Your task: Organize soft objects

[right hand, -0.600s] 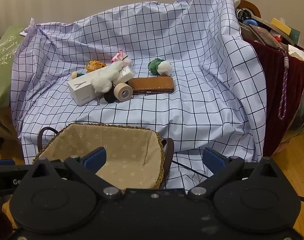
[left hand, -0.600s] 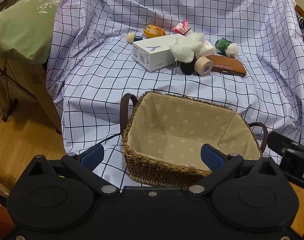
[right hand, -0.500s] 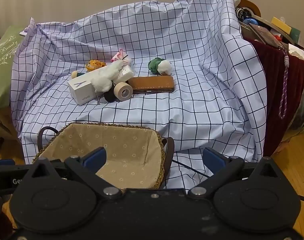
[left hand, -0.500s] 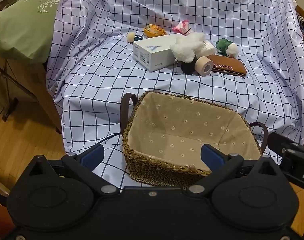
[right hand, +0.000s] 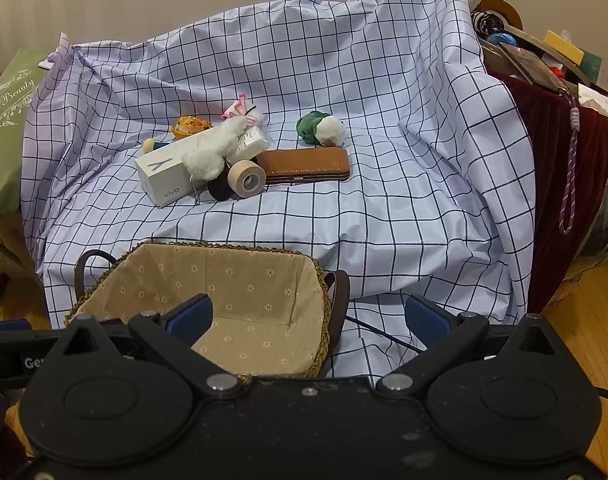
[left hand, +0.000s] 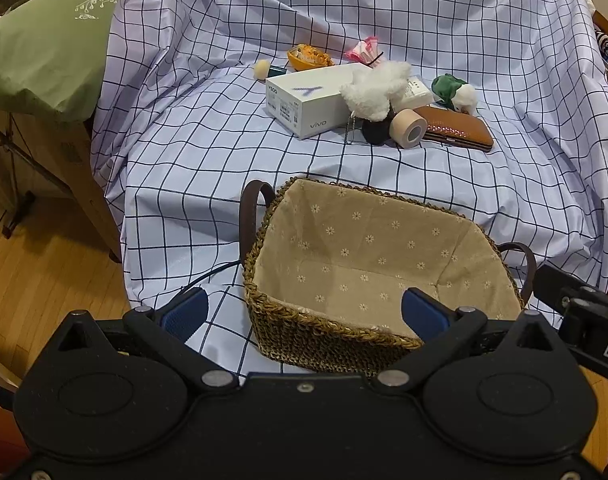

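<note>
Almost nothing has changed over the last half second: both views have only crept slightly, so sorting has not yet begun. The left gripper (left hand: 304,314) and right gripper (right hand: 308,316) hover with jaws spread wide and empty above the empty lined basket (left hand: 328,336). The white plush toy (left hand: 376,90) and green-and-white plush (right hand: 320,128) lie well beyond on the checked cloth (right hand: 384,200), among a white box (left hand: 304,106), tape roll (left hand: 408,128) and brown case (right hand: 306,164)

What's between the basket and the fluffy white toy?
Only bare checked cloth lies between the basket and the fluffy white toy; the right wrist view shows the same.
</note>
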`<state>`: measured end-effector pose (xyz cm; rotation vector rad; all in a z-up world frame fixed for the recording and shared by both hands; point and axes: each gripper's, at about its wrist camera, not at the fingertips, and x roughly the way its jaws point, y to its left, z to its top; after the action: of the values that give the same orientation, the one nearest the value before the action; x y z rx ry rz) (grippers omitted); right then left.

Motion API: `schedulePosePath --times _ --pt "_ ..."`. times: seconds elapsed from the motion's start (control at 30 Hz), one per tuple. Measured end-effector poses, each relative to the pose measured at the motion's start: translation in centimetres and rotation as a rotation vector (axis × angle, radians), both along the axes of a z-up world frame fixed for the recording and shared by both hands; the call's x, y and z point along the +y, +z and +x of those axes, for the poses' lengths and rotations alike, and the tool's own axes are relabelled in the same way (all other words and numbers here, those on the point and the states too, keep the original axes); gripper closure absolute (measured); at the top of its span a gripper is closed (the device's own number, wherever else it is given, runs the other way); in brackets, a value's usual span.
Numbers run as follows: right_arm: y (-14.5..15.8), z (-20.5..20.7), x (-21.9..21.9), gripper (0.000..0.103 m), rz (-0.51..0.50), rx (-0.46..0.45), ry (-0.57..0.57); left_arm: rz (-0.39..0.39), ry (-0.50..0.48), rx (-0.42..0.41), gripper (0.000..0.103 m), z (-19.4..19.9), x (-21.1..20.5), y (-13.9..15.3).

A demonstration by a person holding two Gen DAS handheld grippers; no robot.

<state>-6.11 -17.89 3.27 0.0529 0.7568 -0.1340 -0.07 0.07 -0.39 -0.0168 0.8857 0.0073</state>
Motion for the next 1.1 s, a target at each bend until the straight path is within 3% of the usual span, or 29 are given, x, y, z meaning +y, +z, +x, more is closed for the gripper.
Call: schedulePosePath --times 1.1 --pt "-0.15 0.06 0.12 0.000 0.003 0.002 0.008 -0.043 -0.008 -0.034 0.003 -0.22 -0.26 -0.25"
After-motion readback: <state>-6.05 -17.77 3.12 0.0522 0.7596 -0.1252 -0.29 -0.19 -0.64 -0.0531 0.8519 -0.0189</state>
